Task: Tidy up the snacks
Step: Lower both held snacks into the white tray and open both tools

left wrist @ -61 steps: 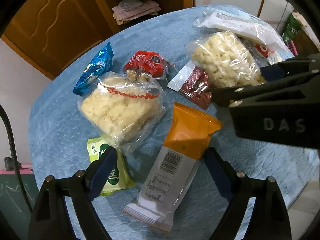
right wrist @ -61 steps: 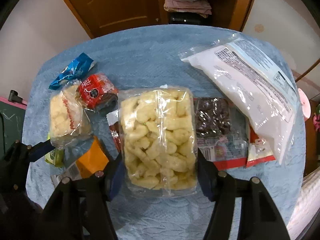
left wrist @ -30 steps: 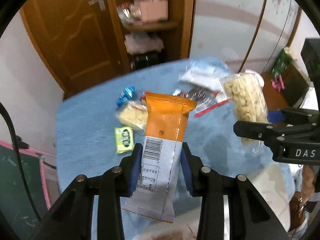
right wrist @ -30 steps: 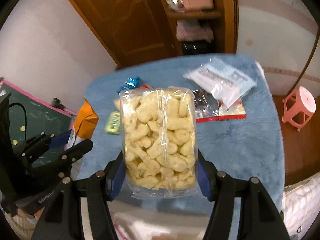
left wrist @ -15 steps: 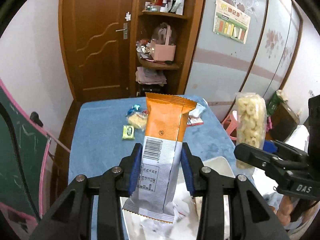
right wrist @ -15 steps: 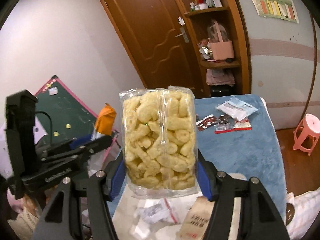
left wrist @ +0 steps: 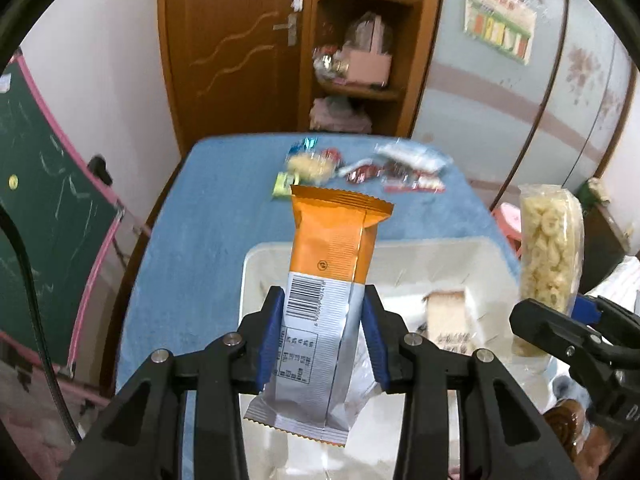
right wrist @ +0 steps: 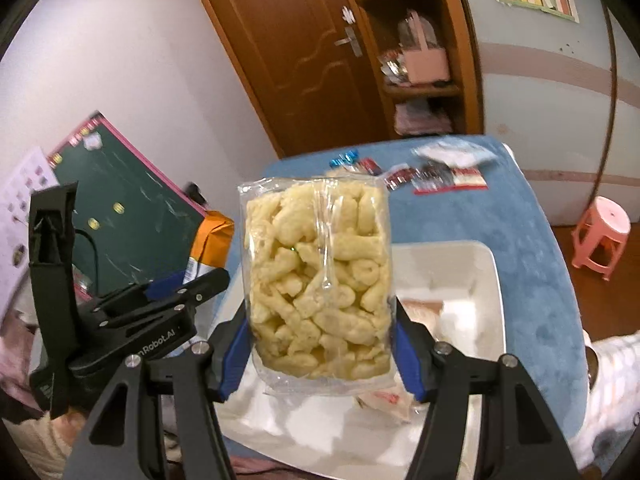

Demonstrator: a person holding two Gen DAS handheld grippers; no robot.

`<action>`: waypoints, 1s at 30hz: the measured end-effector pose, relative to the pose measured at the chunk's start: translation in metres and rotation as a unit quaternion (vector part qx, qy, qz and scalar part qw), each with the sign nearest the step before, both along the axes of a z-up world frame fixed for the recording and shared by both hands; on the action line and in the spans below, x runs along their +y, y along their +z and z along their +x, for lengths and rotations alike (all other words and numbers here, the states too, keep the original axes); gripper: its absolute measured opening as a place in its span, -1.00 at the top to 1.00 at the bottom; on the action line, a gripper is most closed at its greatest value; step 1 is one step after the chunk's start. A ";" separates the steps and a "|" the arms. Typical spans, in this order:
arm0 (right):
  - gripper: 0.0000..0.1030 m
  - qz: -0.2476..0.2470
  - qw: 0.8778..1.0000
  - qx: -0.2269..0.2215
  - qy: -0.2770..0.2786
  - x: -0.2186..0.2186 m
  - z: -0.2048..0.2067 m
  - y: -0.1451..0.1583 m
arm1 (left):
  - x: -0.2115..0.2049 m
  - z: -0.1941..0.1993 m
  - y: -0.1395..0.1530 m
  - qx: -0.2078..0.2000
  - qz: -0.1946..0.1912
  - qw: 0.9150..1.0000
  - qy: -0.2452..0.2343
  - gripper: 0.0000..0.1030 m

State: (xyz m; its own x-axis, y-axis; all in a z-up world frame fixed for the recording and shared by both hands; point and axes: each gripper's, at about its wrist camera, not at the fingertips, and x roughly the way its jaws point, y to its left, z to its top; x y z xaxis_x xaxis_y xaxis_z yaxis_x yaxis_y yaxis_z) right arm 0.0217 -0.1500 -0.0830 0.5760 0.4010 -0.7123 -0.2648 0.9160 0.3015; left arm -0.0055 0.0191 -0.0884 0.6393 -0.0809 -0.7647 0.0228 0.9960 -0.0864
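Observation:
My left gripper (left wrist: 324,338) is shut on an orange and silver snack packet (left wrist: 328,288), held upright above a white bin (left wrist: 492,256) on the near end of the blue table (left wrist: 208,220). My right gripper (right wrist: 320,350) is shut on a clear bag of puffed corn snacks (right wrist: 320,280), also upright over the white bin (right wrist: 486,276). Each gripper shows in the other's view: the right gripper (left wrist: 560,320) with its corn snack bag (left wrist: 550,264) at the right, the left gripper (right wrist: 176,284) with the orange packet (right wrist: 210,240) at the left. Wrapped snacks (left wrist: 444,320) lie inside the bin.
Several small snack packs (left wrist: 360,168) lie at the far end of the table (right wrist: 460,216). Behind it stand a wooden door (left wrist: 228,52) and a shelf unit (left wrist: 360,60). A green chalkboard (left wrist: 48,200) leans at the left. A pink stool (right wrist: 600,236) stands on the floor at the right.
Both grippers lifted their snacks off the table's far end and drew back towards its near end. The white bin has come fully into view beneath them. Both grips stay the same.

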 end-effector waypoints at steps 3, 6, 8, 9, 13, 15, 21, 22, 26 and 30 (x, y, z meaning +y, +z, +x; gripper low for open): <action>-0.22 -0.020 1.000 0.012 -0.002 0.004 -0.001 -0.015 | -0.001 0.001 -0.013 0.015 0.002 1.000 0.004 0.28; -0.22 -0.039 0.999 0.025 -0.007 0.005 0.001 -0.028 | -0.005 -0.002 -0.019 0.012 0.017 1.000 0.007 0.27; -0.22 -0.045 0.998 0.034 -0.008 0.004 0.002 -0.035 | -0.008 -0.002 -0.021 0.012 0.025 1.000 0.007 0.27; -0.22 -0.045 0.998 0.040 -0.008 0.005 0.002 -0.039 | -0.008 -0.001 -0.022 0.014 0.024 1.000 0.008 0.26; -0.22 -0.046 0.997 0.057 -0.004 0.008 0.004 -0.048 | -0.010 -0.001 -0.024 0.021 0.024 0.999 0.009 0.24; -0.23 -0.047 0.997 0.061 -0.001 0.010 0.003 -0.050 | -0.010 0.000 -0.025 0.022 0.024 0.999 0.014 0.19; -0.32 -0.051 0.996 0.067 -0.013 0.008 0.004 -0.053 | 0.001 -0.004 -0.021 0.008 0.003 0.999 0.044 -0.76; -0.40 -0.050 0.997 0.062 -0.017 0.008 0.004 -0.052 | 0.002 -0.006 -0.019 0.002 -0.003 0.999 0.046 -0.76; -0.53 -0.055 0.997 0.042 -0.026 0.006 0.001 -0.046 | 0.003 -0.009 -0.018 -0.004 -0.007 0.999 0.051 -0.77; -0.53 -0.051 0.997 0.041 -0.027 0.006 0.000 -0.045 | 0.002 -0.009 -0.021 0.006 -0.007 0.999 0.050 -0.77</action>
State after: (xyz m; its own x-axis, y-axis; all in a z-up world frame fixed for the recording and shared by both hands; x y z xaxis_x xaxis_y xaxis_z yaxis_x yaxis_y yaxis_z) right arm 0.0222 -0.1440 -0.1284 0.5326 0.2934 -0.7939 -0.1915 0.9554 0.2247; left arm -0.0140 0.0215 -0.1098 0.6356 -0.0285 -0.7715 -0.0778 0.9919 -0.1007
